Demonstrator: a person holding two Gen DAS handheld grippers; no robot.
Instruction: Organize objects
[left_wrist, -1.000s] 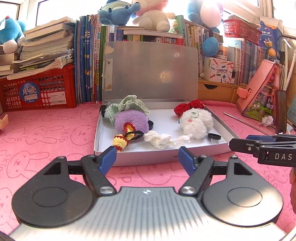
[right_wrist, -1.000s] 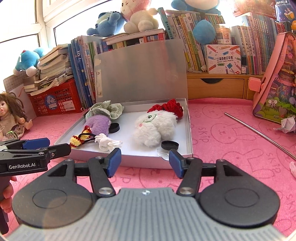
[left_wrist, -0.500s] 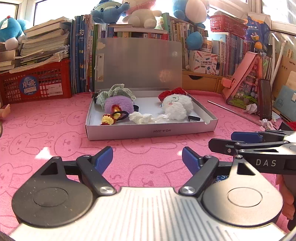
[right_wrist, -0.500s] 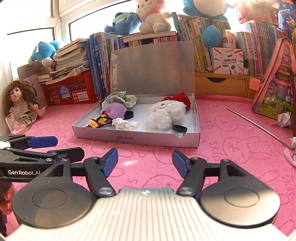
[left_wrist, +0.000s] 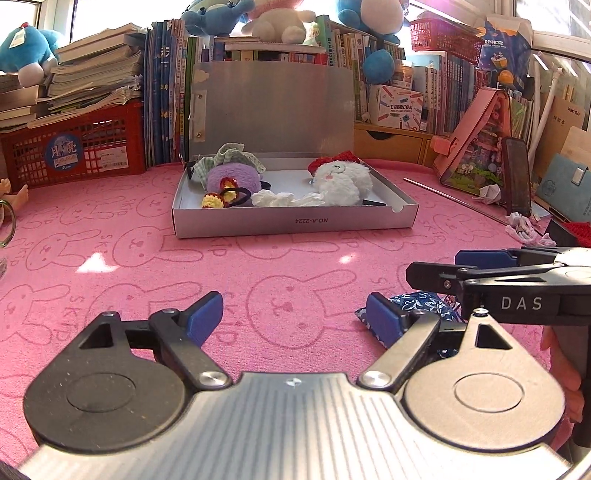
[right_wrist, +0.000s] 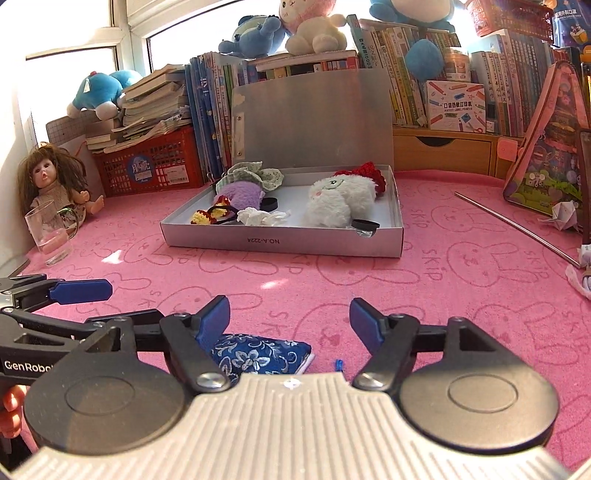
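An open silver box (left_wrist: 295, 221) (right_wrist: 280, 242) with its lid up stands on the pink mat. It holds a white plush (left_wrist: 341, 182) (right_wrist: 338, 199), a purple plush (left_wrist: 231, 179), a green scrunchie, yellow crochet hair ties (left_wrist: 214, 199) and a white cloth bow (left_wrist: 280, 199). A blue floral pouch (right_wrist: 258, 352) (left_wrist: 417, 306) lies on the mat close in front of both grippers. My left gripper (left_wrist: 295, 321) is open and empty. My right gripper (right_wrist: 290, 321) is open and empty, with the pouch under its left finger.
A red crate (left_wrist: 74, 151) with books, a row of books and plush toys line the back. A doll (right_wrist: 51, 184) and a glass (right_wrist: 48, 236) stand at the left. A metal rod (right_wrist: 517, 225), a pink case (left_wrist: 476, 147) and paper scraps lie at the right.
Both grippers have pulled back from the box toward the near side of the mat. The blue floral pouch has come into view beneath them.
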